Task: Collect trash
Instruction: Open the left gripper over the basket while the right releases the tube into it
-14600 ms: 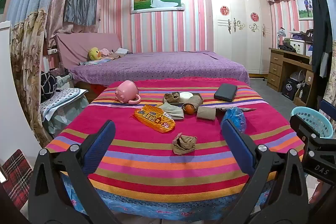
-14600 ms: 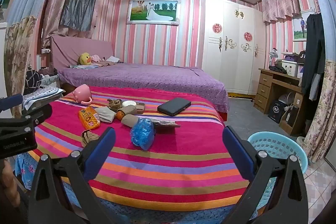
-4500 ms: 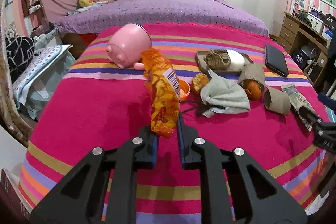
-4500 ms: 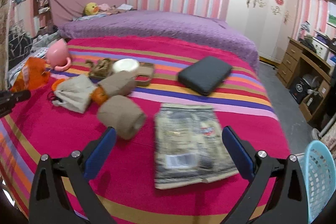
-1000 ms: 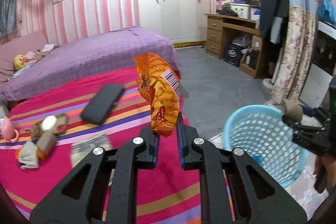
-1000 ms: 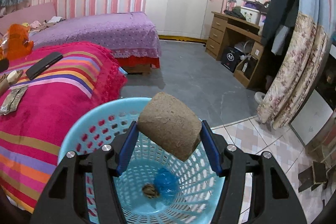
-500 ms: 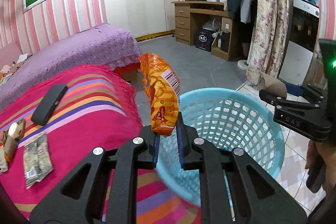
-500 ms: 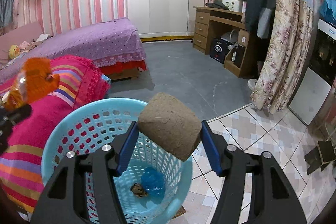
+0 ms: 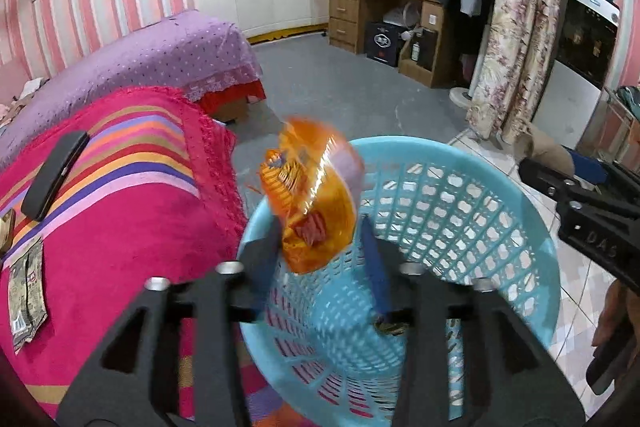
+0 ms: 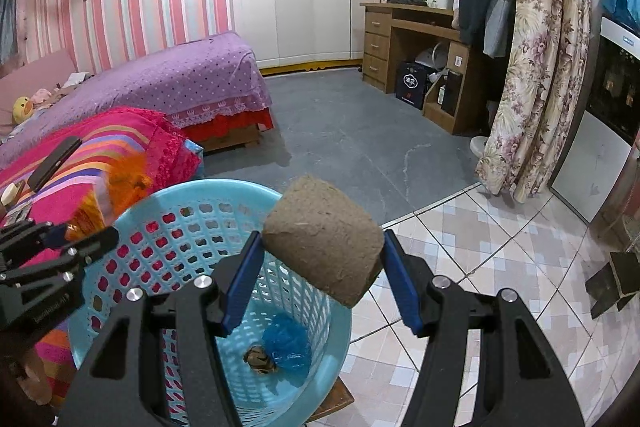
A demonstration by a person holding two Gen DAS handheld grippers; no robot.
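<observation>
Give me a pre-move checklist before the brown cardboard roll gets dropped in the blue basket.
1. Orange snack wrapper freed: ok, left gripper jaws opening, wrapper blurred between them, over the light blue plastic lattice basket.
2. Brown cardboard roll gripped: ok, right gripper pads press both ends.
3. Roll above the basket opening: not ok, it hangs over the rim's edge.
4. Room in basket: ok, only a blue plastic bag and a small crumpled scrap on the bottom.
5. Left gripper clear of drop path: cannot tell.

Even indoor light fills both views, without harsh shadows. Fisheye bending and dark vignette mark the corners. The orange wrapper (image 9: 312, 195) at the left view's centre is motion-blurred.
</observation>
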